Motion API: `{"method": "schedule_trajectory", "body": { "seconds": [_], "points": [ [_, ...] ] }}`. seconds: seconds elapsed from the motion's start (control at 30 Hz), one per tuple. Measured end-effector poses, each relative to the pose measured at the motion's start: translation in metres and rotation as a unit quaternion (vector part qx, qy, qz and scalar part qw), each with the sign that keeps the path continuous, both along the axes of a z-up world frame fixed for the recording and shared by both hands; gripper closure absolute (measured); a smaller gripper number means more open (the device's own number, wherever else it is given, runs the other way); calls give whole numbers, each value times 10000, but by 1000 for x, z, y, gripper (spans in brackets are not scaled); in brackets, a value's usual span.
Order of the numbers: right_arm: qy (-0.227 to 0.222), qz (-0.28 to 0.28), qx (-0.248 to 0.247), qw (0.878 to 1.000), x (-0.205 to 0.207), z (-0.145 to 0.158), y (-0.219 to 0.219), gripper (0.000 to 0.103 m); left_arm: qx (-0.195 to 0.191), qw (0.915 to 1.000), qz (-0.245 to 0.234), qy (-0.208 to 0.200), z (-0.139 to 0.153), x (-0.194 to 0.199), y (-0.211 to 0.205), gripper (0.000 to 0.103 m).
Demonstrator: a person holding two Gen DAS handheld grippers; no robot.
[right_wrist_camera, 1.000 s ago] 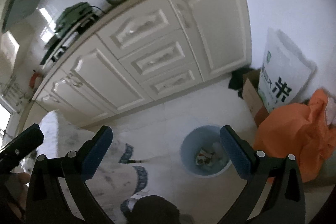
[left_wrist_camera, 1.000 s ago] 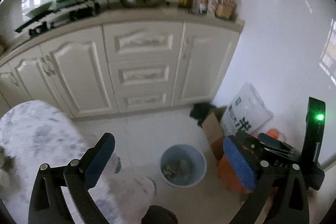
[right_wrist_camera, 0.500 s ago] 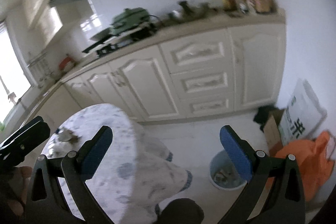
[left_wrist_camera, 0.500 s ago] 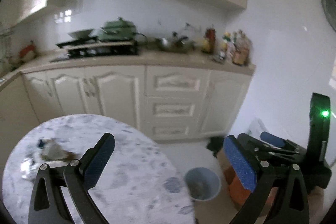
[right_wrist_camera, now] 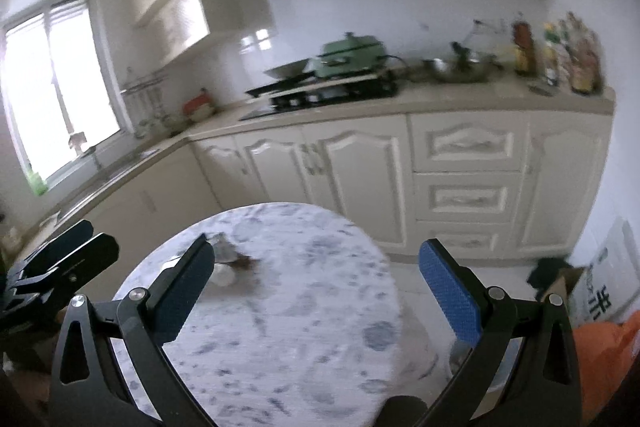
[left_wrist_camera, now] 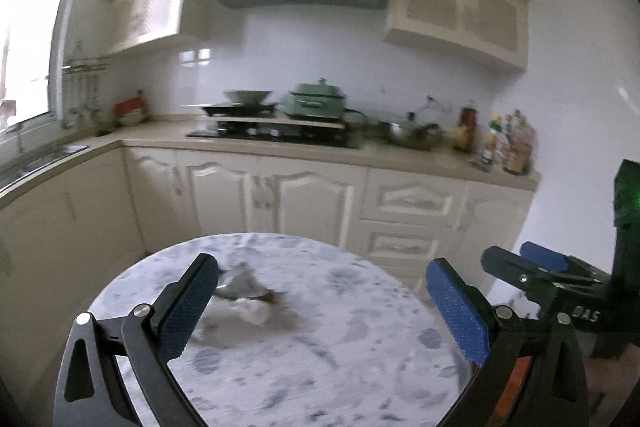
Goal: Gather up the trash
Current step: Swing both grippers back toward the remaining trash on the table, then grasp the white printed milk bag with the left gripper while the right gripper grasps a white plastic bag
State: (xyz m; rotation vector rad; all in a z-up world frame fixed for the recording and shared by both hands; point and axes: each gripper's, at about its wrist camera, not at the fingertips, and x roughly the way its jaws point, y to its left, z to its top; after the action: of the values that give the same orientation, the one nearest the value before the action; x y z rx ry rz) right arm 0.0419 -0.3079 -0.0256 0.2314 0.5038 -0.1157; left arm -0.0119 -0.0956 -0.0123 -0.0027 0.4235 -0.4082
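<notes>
A small pile of crumpled trash [left_wrist_camera: 250, 297] lies on the round table [left_wrist_camera: 340, 347] with a white and blue patterned cloth; it also shows in the right wrist view [right_wrist_camera: 230, 263]. My left gripper [left_wrist_camera: 320, 311] is open and empty, held above the table with the trash just beyond its left finger. My right gripper [right_wrist_camera: 316, 291] is open and empty above the table [right_wrist_camera: 300, 327]. Each gripper shows at the edge of the other's view. The waste bin is hidden.
Cream kitchen cabinets [left_wrist_camera: 312, 195] and a counter with a stove, a green pot [left_wrist_camera: 316, 101] and bottles [left_wrist_camera: 508, 143] stand behind the table. An orange bag [right_wrist_camera: 604, 359] and a cardboard box [right_wrist_camera: 560, 283] lie on the floor at the right.
Both grippers have swung up and left from the blue floor bin to the table. The bin has left view and the trash pile now lies ahead. Both stay open.
</notes>
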Motion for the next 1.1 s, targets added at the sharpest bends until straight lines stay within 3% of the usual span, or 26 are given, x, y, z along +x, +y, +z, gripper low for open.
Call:
{"method": "schedule_trajectory", "body": {
  "seconds": [0.27, 0.5, 0.63, 0.87, 1.1],
  "points": [
    [-154, 547, -175, 9982, 12, 3, 56, 0, -168, 9973, 707, 88, -18, -36, 45, 1],
    [96, 922, -308, 9952, 33, -14, 89, 0, -98, 9938, 1093, 186, -32, -46, 58, 1],
    [349, 1079, -344, 9929, 48, -30, 100, 0, -96, 9915, 1218, 441, -42, -33, 64, 1],
    [933, 1218, -365, 9875, 92, -71, 110, 0, -115, 9870, 1384, 808, -47, 26, 81, 1],
    [1516, 1397, -407, 9777, 145, -121, 121, 0, -47, 9807, 1492, 1263, -79, 76, 91, 1]
  ]
}}
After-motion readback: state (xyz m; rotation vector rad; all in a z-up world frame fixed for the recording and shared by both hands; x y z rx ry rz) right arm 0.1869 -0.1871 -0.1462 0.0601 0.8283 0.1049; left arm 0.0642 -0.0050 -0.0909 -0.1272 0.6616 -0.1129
